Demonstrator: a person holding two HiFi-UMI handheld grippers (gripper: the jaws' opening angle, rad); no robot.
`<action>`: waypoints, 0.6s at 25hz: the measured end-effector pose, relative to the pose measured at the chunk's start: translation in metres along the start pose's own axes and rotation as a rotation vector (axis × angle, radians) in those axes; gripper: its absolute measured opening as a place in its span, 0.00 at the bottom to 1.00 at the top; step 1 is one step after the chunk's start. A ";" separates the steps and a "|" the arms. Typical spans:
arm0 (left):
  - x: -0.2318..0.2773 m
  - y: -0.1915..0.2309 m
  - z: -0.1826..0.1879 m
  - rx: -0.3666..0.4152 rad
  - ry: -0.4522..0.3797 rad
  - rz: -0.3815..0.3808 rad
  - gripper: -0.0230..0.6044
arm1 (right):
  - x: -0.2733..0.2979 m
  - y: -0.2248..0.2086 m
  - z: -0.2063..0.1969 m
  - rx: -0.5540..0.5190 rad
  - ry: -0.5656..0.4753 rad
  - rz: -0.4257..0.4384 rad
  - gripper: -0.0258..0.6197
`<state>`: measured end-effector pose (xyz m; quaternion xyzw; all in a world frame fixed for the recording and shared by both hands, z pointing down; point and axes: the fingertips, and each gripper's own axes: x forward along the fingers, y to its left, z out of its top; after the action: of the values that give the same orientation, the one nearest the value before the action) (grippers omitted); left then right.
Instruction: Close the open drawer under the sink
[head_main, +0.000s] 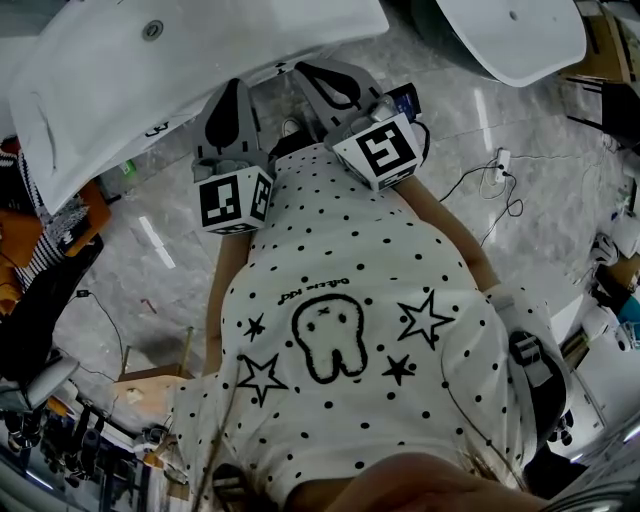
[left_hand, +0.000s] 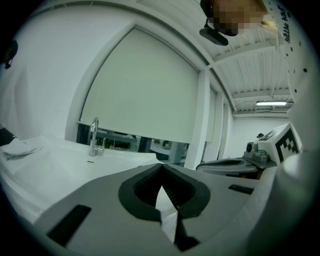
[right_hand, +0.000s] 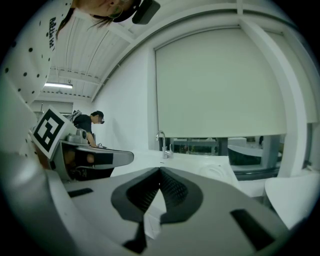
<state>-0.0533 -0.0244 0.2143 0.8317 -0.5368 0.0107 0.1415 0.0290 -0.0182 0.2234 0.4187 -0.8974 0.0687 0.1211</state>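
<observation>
Both grippers are shut with nothing between their jaws: on your left gripper (left_hand: 161, 166) and your right gripper (right_hand: 160, 171) the ribbed pads meet at the tip. They sit side by side close to your chest, aimed about level over the white sink (head_main: 120, 90), with the faucet (left_hand: 93, 136) ahead.

The drawer under the sink shows in no view. The basin hides whatever lies beneath it, so you cannot tell from here whether the drawer stands open or already sits flush. That is the main hazard, I judge. Any reach below the rim would be made blind, and a gripper could knock the sink's edge. It could also glance off a drawer front at an angle and skew it on its runners.

The two grippers are near enough to clash if you swing one. A cable (head_main: 497, 170) trails on the floor (head_main: 130, 290) by your right side and could snag a foot.
</observation>
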 end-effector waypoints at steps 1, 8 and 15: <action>0.000 0.000 0.000 0.001 0.000 0.000 0.04 | 0.000 0.000 0.001 -0.001 -0.005 -0.001 0.06; -0.001 0.001 0.001 0.001 -0.001 0.003 0.04 | 0.001 0.000 0.002 0.000 -0.011 -0.002 0.06; -0.001 0.002 0.002 -0.001 -0.005 0.005 0.04 | 0.001 0.000 0.003 -0.004 -0.010 0.001 0.06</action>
<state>-0.0555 -0.0247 0.2127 0.8303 -0.5393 0.0088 0.1404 0.0276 -0.0193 0.2210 0.4184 -0.8983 0.0646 0.1175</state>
